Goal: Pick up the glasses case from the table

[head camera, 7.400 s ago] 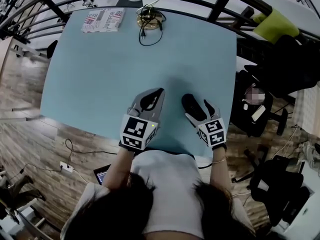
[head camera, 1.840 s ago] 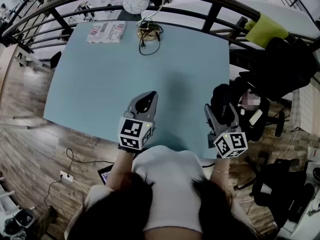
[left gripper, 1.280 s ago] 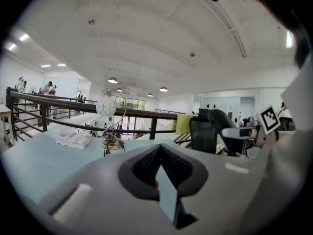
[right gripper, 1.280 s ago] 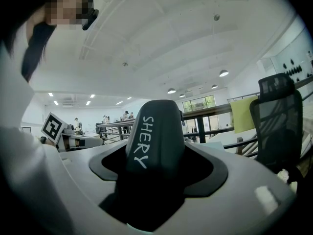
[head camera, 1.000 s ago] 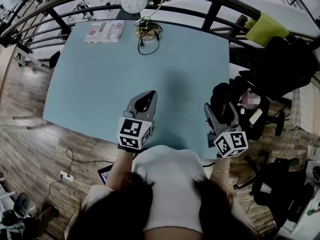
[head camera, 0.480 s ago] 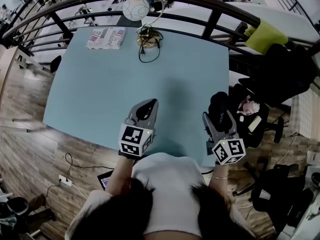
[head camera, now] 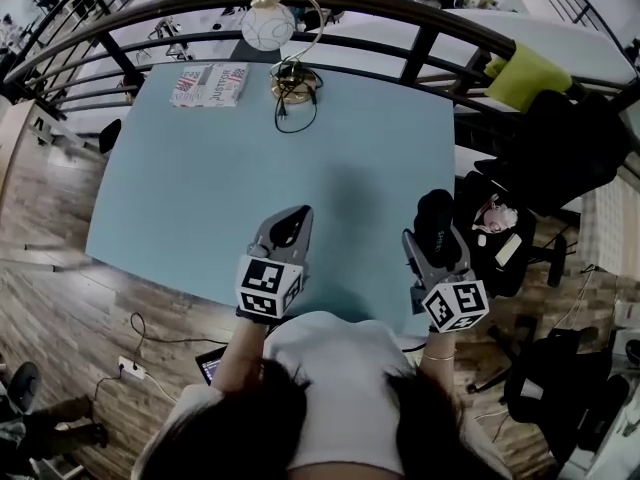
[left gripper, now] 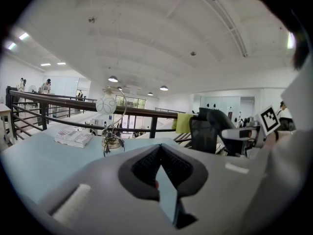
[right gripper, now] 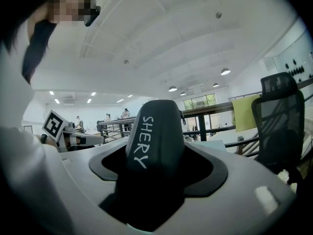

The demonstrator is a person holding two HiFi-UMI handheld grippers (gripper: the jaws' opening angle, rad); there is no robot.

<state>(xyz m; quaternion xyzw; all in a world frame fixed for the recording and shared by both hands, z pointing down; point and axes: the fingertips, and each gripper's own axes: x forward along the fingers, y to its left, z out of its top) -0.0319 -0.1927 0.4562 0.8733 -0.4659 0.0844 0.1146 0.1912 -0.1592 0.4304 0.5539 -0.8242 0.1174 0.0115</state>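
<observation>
The right gripper's fingers are spread wide and pinch the glasses case across its narrow width. They hold one end, and the rest of the dark rounded shell with its white lettering sticks out past the tips. In the head view the case hangs over the right edge of the worktop, toward its near right corner. As far as I can judge it is clear of the surface.

I take the case for a stiff shell, light, with a smooth curved skin that could slide between flat pads. With so much of it overhanging, I'd expect it to want to pivot in the grip. A hold nearer the middle of its length, pads flat on the two long sides, would sit steadier. It should bear a firm squeeze, though it may flex along its seam.

The left gripper's fingers are pressed together on nothing, and it hovers by the near edge. A lamp and a booklet sit at the far edge, well apart from both grippers.
</observation>
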